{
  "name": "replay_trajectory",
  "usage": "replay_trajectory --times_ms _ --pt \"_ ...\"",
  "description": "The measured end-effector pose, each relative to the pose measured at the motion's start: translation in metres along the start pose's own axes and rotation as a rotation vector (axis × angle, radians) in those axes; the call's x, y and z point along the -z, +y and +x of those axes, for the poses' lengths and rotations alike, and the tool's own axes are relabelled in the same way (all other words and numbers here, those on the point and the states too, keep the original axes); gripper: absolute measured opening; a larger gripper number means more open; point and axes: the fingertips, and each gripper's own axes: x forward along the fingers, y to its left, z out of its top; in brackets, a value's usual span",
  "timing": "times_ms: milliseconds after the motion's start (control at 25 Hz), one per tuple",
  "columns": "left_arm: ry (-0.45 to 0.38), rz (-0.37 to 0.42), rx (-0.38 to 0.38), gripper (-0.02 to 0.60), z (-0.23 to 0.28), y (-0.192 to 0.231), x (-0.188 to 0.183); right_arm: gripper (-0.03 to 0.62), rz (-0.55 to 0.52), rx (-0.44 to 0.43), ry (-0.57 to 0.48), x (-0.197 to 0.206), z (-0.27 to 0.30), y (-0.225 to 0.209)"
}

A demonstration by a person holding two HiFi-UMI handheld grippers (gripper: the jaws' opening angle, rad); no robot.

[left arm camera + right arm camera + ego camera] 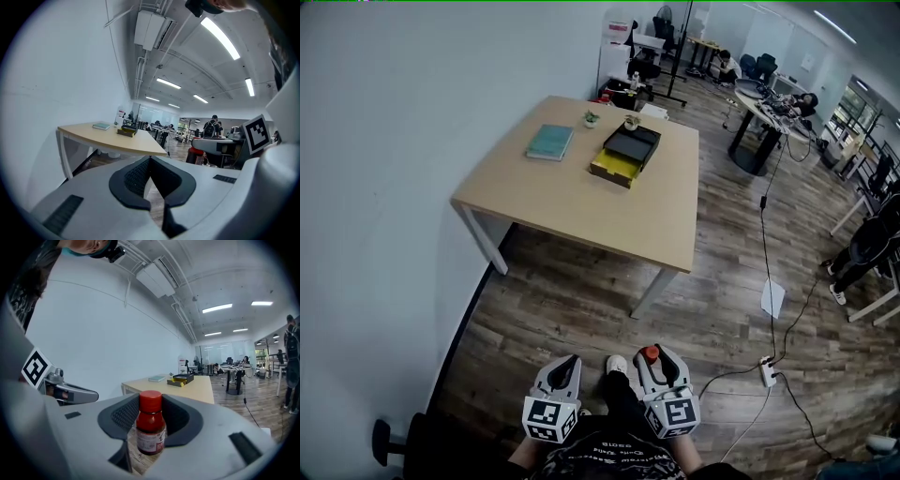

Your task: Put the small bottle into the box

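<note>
A small bottle (pixel 151 427) with a red cap and red contents stands upright between the pads of my right gripper (pixel 151 405), which is shut on it. From the head view, the bottle's cap (pixel 650 353) shows at that gripper's (pixel 654 361) tip, low over the wooden floor. My left gripper (pixel 567 364) hangs beside it with its jaws together and nothing in them; its own view shows the pads (pixel 136 176) meeting at the tips. The black and yellow box (pixel 627 153) lies open on the far half of the wooden table (pixel 581 211), well ahead of both grippers.
A teal book (pixel 550 142) and two small potted plants (pixel 592 118) share the table with the box. A white wall runs along the left. A power strip (pixel 767 372) with cables and a sheet of paper (pixel 772 298) lie on the floor to the right. Desks with people fill the back right.
</note>
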Motion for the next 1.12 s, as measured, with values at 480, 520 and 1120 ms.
replay_trajectory --times_ms 480,520,1120 --pt "-0.006 0.040 -0.047 0.003 0.122 0.014 -0.035 0.155 -0.011 -0.056 0.001 -0.009 0.100 -0.088" --pt "-0.001 0.038 -0.056 0.003 0.130 0.017 -0.039 0.155 -0.009 -0.063 0.003 -0.010 0.109 -0.095" --pt "-0.004 -0.025 -0.163 0.003 0.258 0.023 -0.063 0.155 -0.045 -0.175 0.008 -0.027 0.202 -0.194"
